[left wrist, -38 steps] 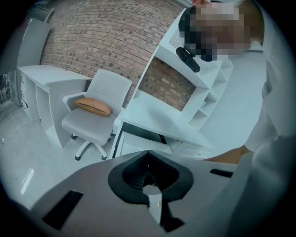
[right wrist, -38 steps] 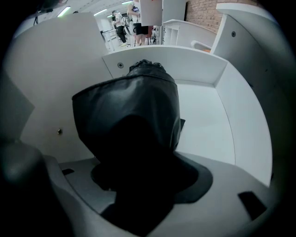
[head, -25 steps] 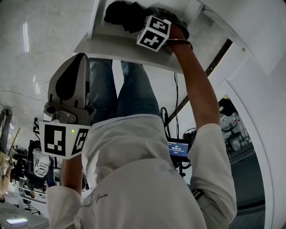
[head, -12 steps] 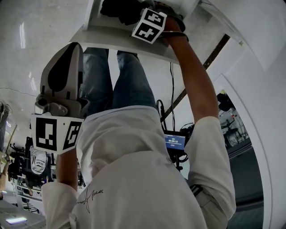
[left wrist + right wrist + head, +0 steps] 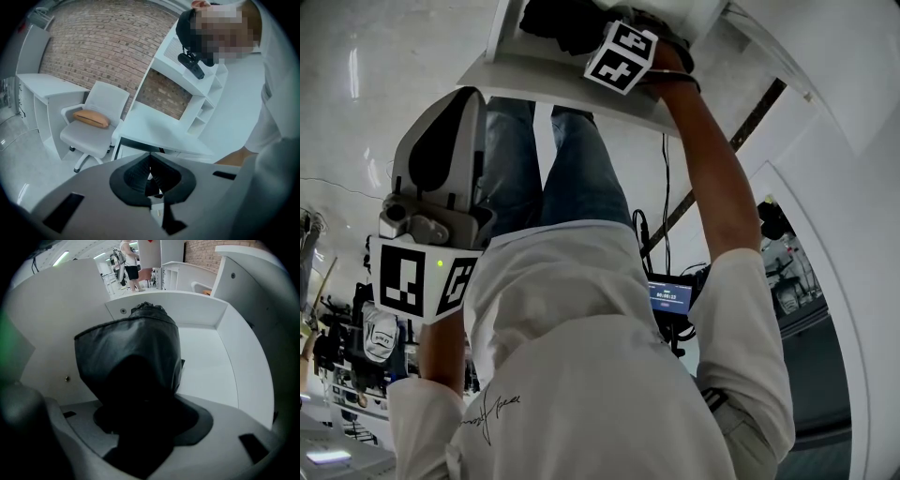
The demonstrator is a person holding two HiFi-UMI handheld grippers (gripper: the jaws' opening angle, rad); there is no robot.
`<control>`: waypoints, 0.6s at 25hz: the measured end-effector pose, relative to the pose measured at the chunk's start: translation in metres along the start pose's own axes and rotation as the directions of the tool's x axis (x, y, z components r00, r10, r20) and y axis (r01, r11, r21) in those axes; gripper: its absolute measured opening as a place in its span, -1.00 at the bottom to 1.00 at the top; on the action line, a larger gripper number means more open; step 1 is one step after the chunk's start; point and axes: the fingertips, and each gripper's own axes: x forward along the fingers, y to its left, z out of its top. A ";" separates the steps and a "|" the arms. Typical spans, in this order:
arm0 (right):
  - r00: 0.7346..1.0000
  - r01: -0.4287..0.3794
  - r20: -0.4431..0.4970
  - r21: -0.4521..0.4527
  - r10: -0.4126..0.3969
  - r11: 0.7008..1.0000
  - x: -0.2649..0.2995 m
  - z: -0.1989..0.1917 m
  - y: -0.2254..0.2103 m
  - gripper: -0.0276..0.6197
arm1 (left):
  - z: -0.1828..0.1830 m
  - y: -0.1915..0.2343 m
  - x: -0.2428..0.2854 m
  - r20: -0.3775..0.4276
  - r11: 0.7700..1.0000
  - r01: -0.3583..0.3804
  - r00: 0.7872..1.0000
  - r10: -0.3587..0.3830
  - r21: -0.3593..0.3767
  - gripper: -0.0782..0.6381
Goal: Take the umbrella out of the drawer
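Note:
The black folded umbrella (image 5: 133, 352) lies in the open white drawer (image 5: 211, 366), its fabric bulk filling the space between my right gripper's jaws. That right gripper (image 5: 140, 399) is shut on the umbrella. In the head view the right gripper (image 5: 598, 37) reaches into the drawer (image 5: 534, 73) at the top of the picture, with the dark umbrella (image 5: 558, 21) just past its marker cube. My left gripper (image 5: 450, 112) hangs apart from the drawer at the left. Its pads meet with nothing between them in the left gripper view (image 5: 150, 158).
The person's jeans-clad legs (image 5: 572, 178) stand under the drawer front. A small lit screen (image 5: 672, 298) and cables hang at the hip. The left gripper view shows a white chair with an orange cushion (image 5: 91, 118), a white desk (image 5: 159, 133), shelves and a brick wall.
The right gripper stays in the drawer on the umbrella, with only small shifts. The left gripper has drifted slightly up and to the left.

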 end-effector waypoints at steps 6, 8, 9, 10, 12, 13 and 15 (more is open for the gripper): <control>1.000 0.002 0.009 -0.001 -0.002 1.000 -0.009 -0.001 0.003 -0.14 | 0.005 -0.010 -0.002 0.016 1.000 0.007 1.000 -0.007 0.011 -0.74; 1.000 0.006 0.014 0.003 -0.006 1.000 -0.012 0.000 0.002 -0.14 | 0.008 -0.012 -0.001 0.027 1.000 0.011 1.000 -0.011 0.015 -0.74; 1.000 0.006 0.018 0.009 -0.006 1.000 -0.014 0.001 0.002 -0.14 | 0.010 -0.013 -0.001 0.030 1.000 0.012 0.999 -0.013 0.018 -0.74; 1.000 0.006 0.023 0.018 -0.006 1.000 -0.016 0.002 0.002 -0.14 | 0.011 -0.015 -0.001 0.032 1.000 0.014 0.999 -0.014 0.021 -0.74; 0.999 0.002 0.032 0.034 -0.003 0.999 -0.019 0.003 0.003 -0.14 | 0.014 -0.017 -0.001 0.036 1.000 0.016 0.999 -0.017 0.026 -0.74; 0.999 0.002 0.035 0.040 -0.003 0.999 -0.020 0.003 0.002 -0.14 | 0.015 -0.018 -0.001 0.039 0.999 0.017 0.999 -0.018 0.027 -0.74; 0.999 0.005 0.039 0.047 -0.006 0.999 -0.022 0.003 0.001 -0.14 | 0.018 -0.020 -0.001 0.048 0.999 0.017 0.999 -0.018 0.028 -0.74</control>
